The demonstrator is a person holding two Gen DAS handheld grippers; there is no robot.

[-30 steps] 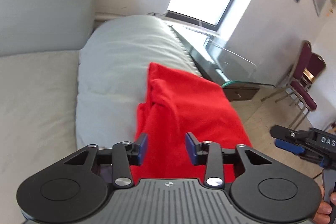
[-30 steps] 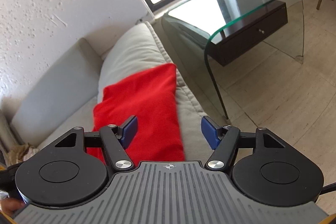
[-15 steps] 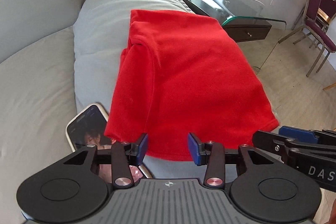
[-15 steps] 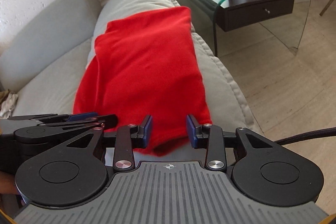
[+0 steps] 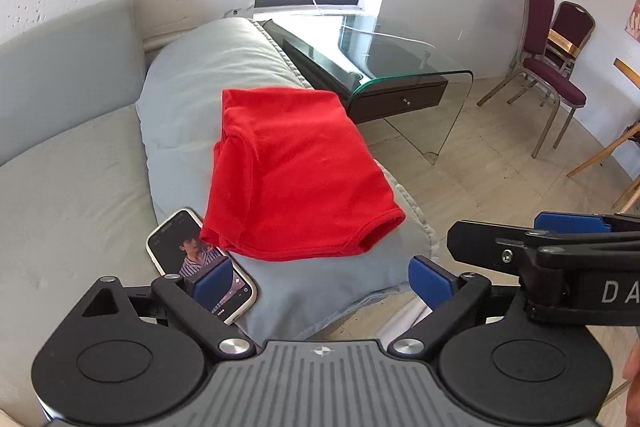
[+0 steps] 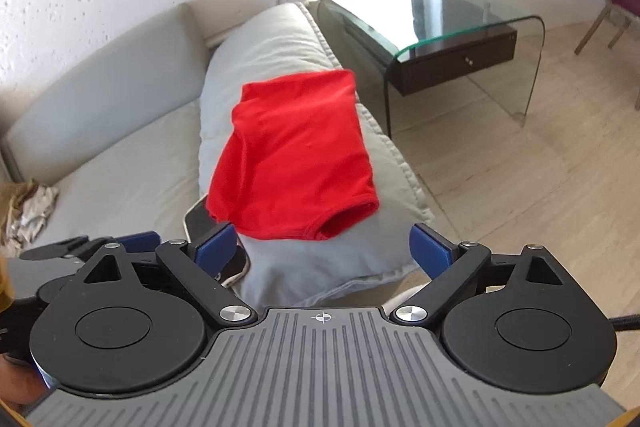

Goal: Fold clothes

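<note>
Red garment folded on the sofa arm

We hold our left claw (image 5: 322,277) and right claw (image 6: 324,247) spread wide and empty, short of the red garment (image 5: 296,171) lying folded on the grey cushion (image 5: 192,83), a phone (image 5: 200,263) just beside it.

We see one red garment (image 5: 296,171), a soft knit piece folded into a rough rectangle. It lies flat along the top of a pale grey cushion (image 5: 192,87), its long side running away from us. Along its left side we make out a seam and a layered fold, where the edge hangs a little over the cushion's slope. At the near right corner a hemmed opening (image 6: 348,217) gapes towards us, showing the inner layer. The far edge is straight and tidy. Our near left corner just overlaps a phone (image 5: 200,263) lying beside the cushion.
</note>
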